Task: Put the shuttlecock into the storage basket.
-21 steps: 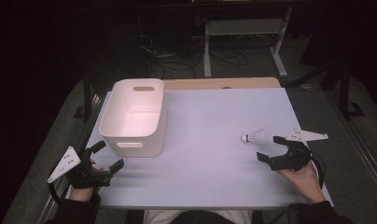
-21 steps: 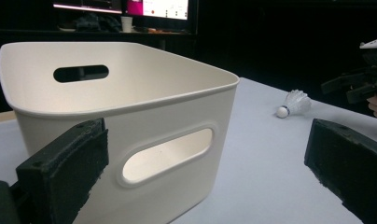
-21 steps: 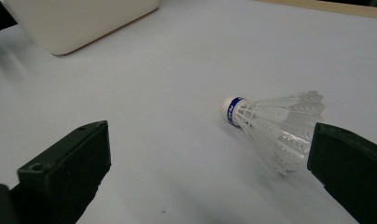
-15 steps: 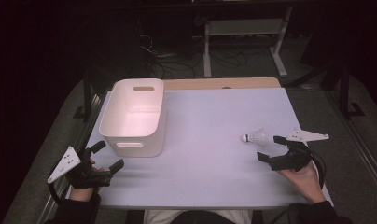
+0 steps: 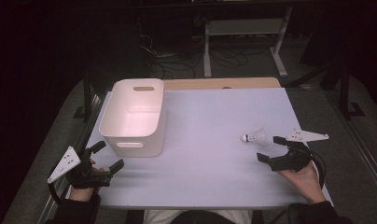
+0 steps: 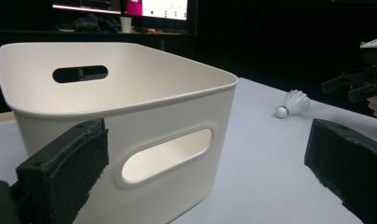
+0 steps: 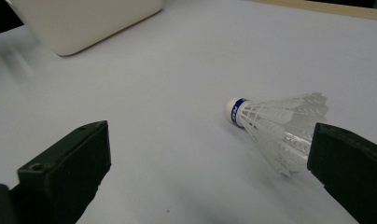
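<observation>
- Right gripper (image 5: 269, 149), jaws wide apart and holding nothing, sits just beside the shuttlecock (image 5: 253, 136) near the worktop's (image 5: 214, 121) right edge.
- Left gripper (image 5: 107, 156), jaws wide and holding nothing, rests at the near-left corner, by the white bin (image 5: 133, 116).

The one piece of print is on the shuttlecock (image 7: 275, 123): a blue band round its white cork tip carries small white letters, too small and too sharply turned in the right gripper view to be read. In the left gripper view, lit screens (image 6: 121, 6) stand behind the bin (image 6: 116, 116), but what they show is a blur. The bin bears no label.
</observation>
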`<control>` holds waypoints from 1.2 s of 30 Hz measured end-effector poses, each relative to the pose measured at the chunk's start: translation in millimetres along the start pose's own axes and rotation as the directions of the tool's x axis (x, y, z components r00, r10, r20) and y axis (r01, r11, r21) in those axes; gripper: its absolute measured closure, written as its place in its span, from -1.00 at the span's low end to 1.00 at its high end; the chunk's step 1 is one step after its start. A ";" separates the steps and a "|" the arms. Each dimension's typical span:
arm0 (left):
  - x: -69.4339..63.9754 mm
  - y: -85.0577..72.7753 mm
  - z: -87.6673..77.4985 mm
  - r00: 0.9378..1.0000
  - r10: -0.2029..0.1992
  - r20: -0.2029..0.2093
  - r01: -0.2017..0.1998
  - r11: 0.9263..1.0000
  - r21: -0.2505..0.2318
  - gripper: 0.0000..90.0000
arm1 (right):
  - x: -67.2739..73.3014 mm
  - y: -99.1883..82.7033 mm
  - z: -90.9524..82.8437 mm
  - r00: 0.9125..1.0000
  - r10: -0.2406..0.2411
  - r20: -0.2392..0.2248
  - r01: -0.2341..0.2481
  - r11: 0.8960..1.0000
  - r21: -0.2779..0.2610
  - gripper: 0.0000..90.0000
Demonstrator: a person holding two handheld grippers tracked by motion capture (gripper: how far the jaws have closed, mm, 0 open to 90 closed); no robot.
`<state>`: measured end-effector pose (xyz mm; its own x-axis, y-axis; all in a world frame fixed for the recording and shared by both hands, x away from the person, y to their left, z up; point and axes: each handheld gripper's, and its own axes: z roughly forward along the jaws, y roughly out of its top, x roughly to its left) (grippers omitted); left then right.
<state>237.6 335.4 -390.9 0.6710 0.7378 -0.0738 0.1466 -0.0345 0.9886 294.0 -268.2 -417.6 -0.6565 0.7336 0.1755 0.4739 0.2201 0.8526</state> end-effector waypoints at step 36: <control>0.2 0.0 0.5 1.000 -0.003 0.002 0.003 1.000 0.002 -1.00 | 10.6 16.2 13.4 0.997 -0.063 -0.053 0.066 0.996 0.057 -0.96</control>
<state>238.1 335.2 -391.0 0.6720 0.7366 -0.0766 0.1500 -0.0340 0.9881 302.6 -248.3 -408.6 -0.7153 0.6832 0.1470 0.4620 0.3046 0.8329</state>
